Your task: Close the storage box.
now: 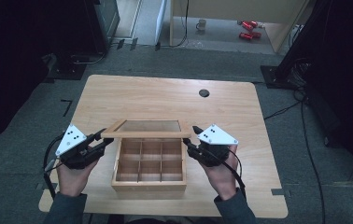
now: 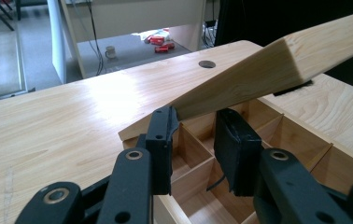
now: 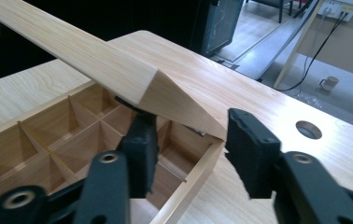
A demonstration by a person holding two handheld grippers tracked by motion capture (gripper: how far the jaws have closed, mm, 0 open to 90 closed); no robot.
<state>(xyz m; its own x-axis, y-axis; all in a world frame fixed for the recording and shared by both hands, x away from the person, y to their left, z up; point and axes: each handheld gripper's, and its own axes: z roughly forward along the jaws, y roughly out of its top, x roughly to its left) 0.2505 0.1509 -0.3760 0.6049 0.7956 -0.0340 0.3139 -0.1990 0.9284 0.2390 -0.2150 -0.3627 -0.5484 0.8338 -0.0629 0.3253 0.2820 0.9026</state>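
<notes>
A wooden box with several square compartments sits near the table's front edge. Its framed lid is tilted up on its far hinges. My left gripper is at the lid's left end. In the left gripper view its jaws are shut on the corner of the raised lid. My right gripper is at the lid's right end. In the right gripper view the gripper straddles the lid's side rail, one jaw under the lid inside the box, the other just outside the corner, not pressing.
The light wooden table has a round cable hole at the far right. Beyond it, on the floor, stand a mug and red objects. Dark equipment and cables line both sides.
</notes>
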